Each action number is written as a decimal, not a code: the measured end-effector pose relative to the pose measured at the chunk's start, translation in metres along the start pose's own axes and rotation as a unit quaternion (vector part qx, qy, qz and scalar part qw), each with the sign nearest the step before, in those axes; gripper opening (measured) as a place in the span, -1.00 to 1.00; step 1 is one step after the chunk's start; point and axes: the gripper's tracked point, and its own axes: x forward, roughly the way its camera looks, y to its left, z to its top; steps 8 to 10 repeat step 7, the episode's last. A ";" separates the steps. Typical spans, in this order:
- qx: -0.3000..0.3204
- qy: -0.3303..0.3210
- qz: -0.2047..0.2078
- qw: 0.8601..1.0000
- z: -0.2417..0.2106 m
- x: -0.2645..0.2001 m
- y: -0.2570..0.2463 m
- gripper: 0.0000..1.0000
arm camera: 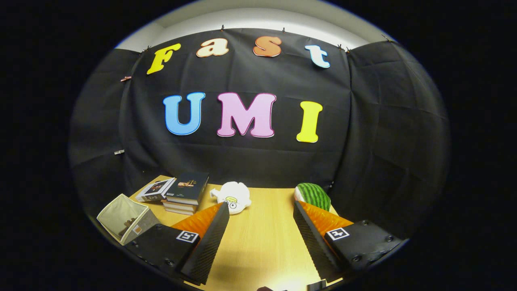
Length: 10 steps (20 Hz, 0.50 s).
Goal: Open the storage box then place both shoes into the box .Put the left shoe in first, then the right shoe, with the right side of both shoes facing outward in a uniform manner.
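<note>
Over on the far left, a pale storage box [128, 218] sits at the table's corner, tipped so its open mouth faces up and toward the camera, its long axis running from near left toward the far right. Something dark lies inside it; too small to make out. A small orange patch shows on its near wall, unreadable.

Next along, a white-edged book [154, 190] lies flat, and just beside it a stack of dark books [187, 193], spines angled toward the fingers. There is print on the covers but it is too tiny to read.

Now the gripper [261, 230]: its two black fingers [210, 242] are spread wide apart, nothing between them but bare wooden table [262, 246]. Each carries an orange wedge and a small black-and-white square marker on its base.

Just beyond the left fingertip, a white plush toy [233, 196] rests on the table with a yellow and black mark on its front.

Past the right fingertip, by the black cloth wall, a green striped watermelon-patterned object [314, 195] sits at the table's far edge.
</note>
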 end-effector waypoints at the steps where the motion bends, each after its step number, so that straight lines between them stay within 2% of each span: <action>1: -0.009 -0.007 -0.001 1.000 0.003 -0.003 -0.004 0.97; 10: -0.028 -0.019 -0.001 0.999 0.007 -0.020 -0.020 0.96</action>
